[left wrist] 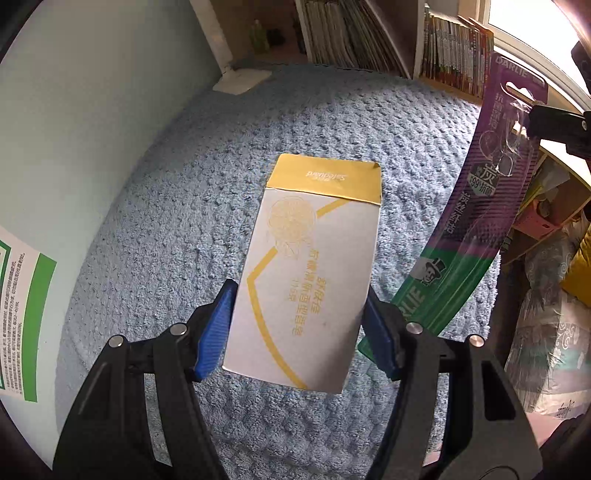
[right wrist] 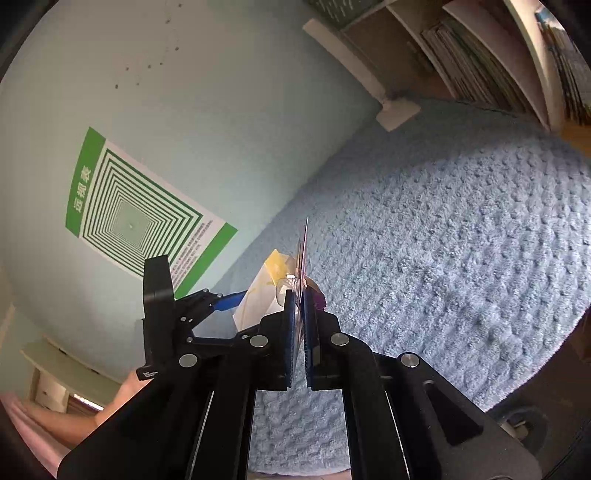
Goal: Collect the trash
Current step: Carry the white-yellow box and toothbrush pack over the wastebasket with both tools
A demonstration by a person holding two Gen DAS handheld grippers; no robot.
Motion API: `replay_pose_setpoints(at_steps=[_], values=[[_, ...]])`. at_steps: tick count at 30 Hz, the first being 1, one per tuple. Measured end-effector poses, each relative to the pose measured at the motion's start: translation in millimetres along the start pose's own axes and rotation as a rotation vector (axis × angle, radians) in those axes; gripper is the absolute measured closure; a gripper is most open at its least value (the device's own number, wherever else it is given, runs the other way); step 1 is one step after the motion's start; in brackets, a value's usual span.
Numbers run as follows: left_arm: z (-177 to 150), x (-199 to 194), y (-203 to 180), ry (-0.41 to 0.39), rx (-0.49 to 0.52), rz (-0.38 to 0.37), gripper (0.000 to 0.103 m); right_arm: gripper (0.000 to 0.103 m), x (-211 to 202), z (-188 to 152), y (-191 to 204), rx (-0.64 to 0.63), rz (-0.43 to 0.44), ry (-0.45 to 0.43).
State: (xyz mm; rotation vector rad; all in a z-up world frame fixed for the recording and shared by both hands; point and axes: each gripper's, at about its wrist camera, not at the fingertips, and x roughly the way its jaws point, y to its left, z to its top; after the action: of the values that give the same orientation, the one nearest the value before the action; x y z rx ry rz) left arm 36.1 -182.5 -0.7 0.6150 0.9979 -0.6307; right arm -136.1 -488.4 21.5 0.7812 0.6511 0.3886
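Note:
In the left wrist view my left gripper (left wrist: 299, 295) is shut on a white and gold carton (left wrist: 314, 266), its blue pads (left wrist: 214, 332) pressing both long sides. The carton hangs above the blue blanket. To its right a purple and green toothbrush pack (left wrist: 491, 177) hangs slanted in the air. The right wrist view shows that pack edge-on (right wrist: 305, 240), with my right gripper (right wrist: 300, 295) shut on its thin card. Just left of it sits the carton (right wrist: 258, 295), with one blue left-gripper pad (right wrist: 231, 301) showing.
A knobbly blue blanket (left wrist: 221, 184) covers the surface below. A pale wall with a green striped poster (right wrist: 140, 218) stands to the left. Bookshelves (left wrist: 351, 33) line the back, and cluttered shelves and bags (left wrist: 554, 258) crowd the right. A person's forearm (right wrist: 74, 421) shows low left.

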Motion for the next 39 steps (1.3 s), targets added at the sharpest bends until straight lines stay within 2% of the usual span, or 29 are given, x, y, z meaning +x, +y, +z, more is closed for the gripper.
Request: replay_pose_setpoints(at_steps=[5, 9, 11, 18, 22, 23, 24, 26, 28, 35, 39], values=[[15, -7, -45, -0.025, 0.075, -0.034, 0.041, 0.098, -72, -16, -25, 0.041, -0.047, -0.070], [28, -8, -90, -0.036, 0.153, -0.078, 0.041, 0.098, -137, -40, -51, 0.098, -0.098, -0.140], [33, -8, -114, -0.039, 0.193, -0.104, 0.041, 0.098, -155, -54, -58, 0.124, -0.121, -0.172], [44, -8, -202, -0.038, 0.345, -0.198, 0.041, 0.098, -250, -122, -89, 0.235, -0.220, -0.300], [41, -6, -255, -0.028, 0.441, -0.256, 0.041, 0.098, -278, -170, -93, 0.306, -0.278, -0.353], [40, -5, -269, -0.024, 0.464, -0.270, 0.041, 0.098, -271, -182, -84, 0.323, -0.293, -0.364], [39, -4, -282, -0.020, 0.487, -0.284, 0.041, 0.098, -286, -194, -92, 0.347, -0.310, -0.377], [33, -1, -307, -0.011, 0.532, -0.307, 0.041, 0.098, -266, -211, -79, 0.381, -0.339, -0.397], [26, 2, -328, 0.002, 0.570, -0.332, 0.041, 0.098, -272, -229, -84, 0.416, -0.370, -0.415], [-6, 34, -392, 0.101, 0.668, -0.400, 0.041, 0.098, -265, -287, -113, 0.532, -0.475, -0.417], [-28, 58, -419, 0.160, 0.712, -0.409, 0.041, 0.098, -254, -318, -134, 0.599, -0.511, -0.407]])
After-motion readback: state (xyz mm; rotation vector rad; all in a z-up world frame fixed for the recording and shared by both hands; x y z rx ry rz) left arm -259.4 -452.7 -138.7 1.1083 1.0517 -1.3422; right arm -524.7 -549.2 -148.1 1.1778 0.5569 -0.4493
